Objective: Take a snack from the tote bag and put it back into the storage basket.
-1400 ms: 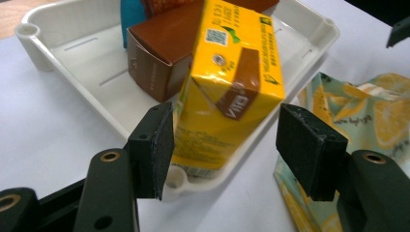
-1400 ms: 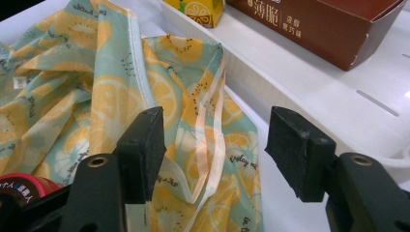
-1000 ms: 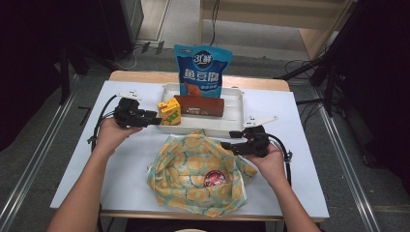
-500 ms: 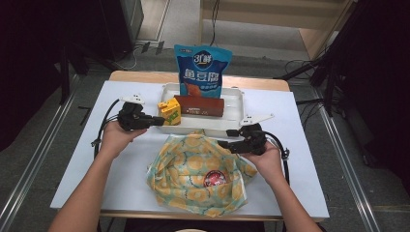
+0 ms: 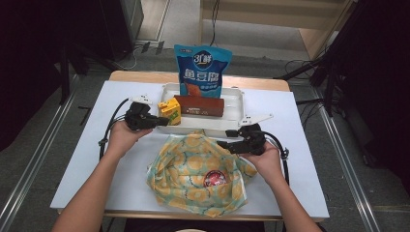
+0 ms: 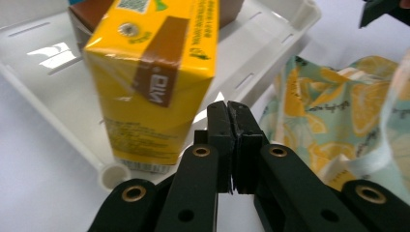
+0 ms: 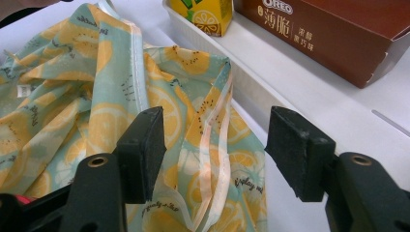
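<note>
Reading "OREO" on brown box (image 7: 333, 34), perhaps biscuits

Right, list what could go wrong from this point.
1. The left claw is shut on nothing, beside the yellow juice carton standing in the white plastic tray; moving in like this could tip the carton rather than grasp it.
2. The open right claw straddles the lemon-print cloth bag's rim without pinching it; the bag mouth may sag.

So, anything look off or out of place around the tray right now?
Yes: the left gripper is shut on nothing, its jaws beside the yellow juice carton rather than around it.
</note>
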Action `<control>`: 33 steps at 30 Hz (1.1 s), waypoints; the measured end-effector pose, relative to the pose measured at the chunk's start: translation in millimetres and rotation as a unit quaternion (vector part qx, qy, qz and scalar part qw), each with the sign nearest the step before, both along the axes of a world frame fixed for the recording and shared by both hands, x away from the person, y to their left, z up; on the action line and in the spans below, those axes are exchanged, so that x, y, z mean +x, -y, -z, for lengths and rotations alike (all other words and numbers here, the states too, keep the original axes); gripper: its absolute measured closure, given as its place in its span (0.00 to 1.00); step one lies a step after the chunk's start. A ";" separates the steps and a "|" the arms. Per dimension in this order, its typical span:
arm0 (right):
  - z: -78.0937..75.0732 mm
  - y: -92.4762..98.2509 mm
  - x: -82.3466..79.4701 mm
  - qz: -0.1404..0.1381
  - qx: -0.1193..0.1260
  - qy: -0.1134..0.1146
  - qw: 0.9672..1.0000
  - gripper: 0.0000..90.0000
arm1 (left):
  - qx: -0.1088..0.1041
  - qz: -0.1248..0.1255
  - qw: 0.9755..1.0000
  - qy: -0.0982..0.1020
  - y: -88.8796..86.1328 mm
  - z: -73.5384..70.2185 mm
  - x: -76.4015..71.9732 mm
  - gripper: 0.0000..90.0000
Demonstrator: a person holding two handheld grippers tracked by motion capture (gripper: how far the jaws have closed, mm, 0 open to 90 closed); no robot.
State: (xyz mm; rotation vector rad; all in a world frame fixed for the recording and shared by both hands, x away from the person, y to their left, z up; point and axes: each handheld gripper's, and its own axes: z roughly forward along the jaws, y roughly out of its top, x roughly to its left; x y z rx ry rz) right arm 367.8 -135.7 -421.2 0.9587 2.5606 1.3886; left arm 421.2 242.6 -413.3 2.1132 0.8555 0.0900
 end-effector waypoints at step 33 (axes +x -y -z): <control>-2.5 2.8 -0.2 0.003 -0.001 0.002 1.000 0.46 | 0.001 -0.030 0.999 -0.020 -19.0 6.2 5.5 0.94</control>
